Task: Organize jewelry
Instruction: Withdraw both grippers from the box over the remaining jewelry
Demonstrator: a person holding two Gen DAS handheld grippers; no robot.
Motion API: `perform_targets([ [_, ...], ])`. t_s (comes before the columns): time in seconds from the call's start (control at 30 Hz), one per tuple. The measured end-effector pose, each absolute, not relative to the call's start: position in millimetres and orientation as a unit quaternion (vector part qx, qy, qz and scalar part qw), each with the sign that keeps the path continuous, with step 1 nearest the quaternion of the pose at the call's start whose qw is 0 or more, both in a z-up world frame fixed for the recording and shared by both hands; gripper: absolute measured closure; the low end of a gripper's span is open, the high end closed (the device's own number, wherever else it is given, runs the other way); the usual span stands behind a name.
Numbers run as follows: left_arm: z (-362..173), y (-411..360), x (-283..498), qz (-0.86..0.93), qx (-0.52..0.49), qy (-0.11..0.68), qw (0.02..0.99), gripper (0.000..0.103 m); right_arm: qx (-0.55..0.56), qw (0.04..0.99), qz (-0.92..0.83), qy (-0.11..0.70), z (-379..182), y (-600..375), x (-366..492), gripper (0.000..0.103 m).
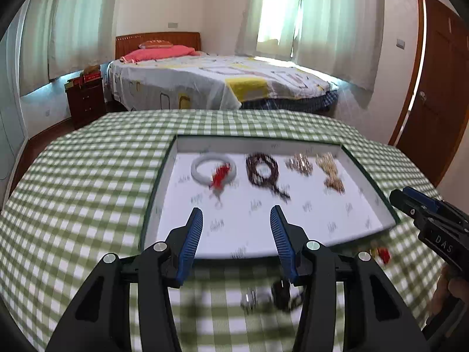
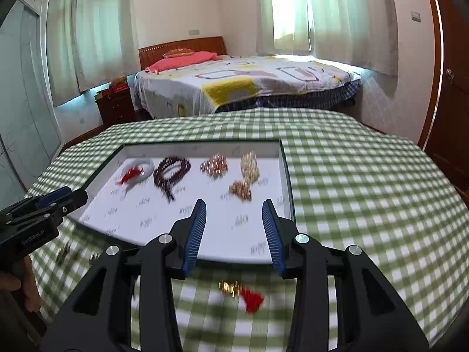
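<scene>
Left claw [image 1: 236,215] and right claw [image 2: 233,208] both parted, holding nothing — over white tray [image 1: 293,234] of bracelets on checked bench [image 1: 88,176], gold-and-red charm [image 2: 241,292] lying beside tray.

The tablecloth [image 1: 88,176] is checked in green and white; the tray [image 1: 263,228] on it is white inside, dotted with small grey marks, with a dark green rim; in it lie a white bangle [image 1: 202,167] with a red tassel, a dark brown bead string [image 1: 263,173], and gold-toned clusters [image 2: 214,165]; on the cloth, a gold piece with a red tassel [image 2: 243,293]; the left gripper [image 1: 236,226] and the right gripper [image 2: 233,218] are black with blue pads; the bedspread [image 2: 249,82] is white with yellow blocks, the pillow [image 2: 181,60] pink.
</scene>
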State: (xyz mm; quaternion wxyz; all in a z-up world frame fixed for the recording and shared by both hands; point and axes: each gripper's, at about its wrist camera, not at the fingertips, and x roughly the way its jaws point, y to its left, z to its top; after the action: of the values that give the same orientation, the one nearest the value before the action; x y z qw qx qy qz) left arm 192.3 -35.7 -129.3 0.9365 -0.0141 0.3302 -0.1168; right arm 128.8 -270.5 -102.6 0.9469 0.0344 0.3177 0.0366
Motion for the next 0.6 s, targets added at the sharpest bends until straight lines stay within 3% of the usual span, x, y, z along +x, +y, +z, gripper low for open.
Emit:
perform_targets([
  [0.6, -172, -36, 165, -0.111, -0.011, 0.379, 0.919, 0.055, 0.024, 0.939, 0.043, 0.341, -135, -268, 97, 0.064],
])
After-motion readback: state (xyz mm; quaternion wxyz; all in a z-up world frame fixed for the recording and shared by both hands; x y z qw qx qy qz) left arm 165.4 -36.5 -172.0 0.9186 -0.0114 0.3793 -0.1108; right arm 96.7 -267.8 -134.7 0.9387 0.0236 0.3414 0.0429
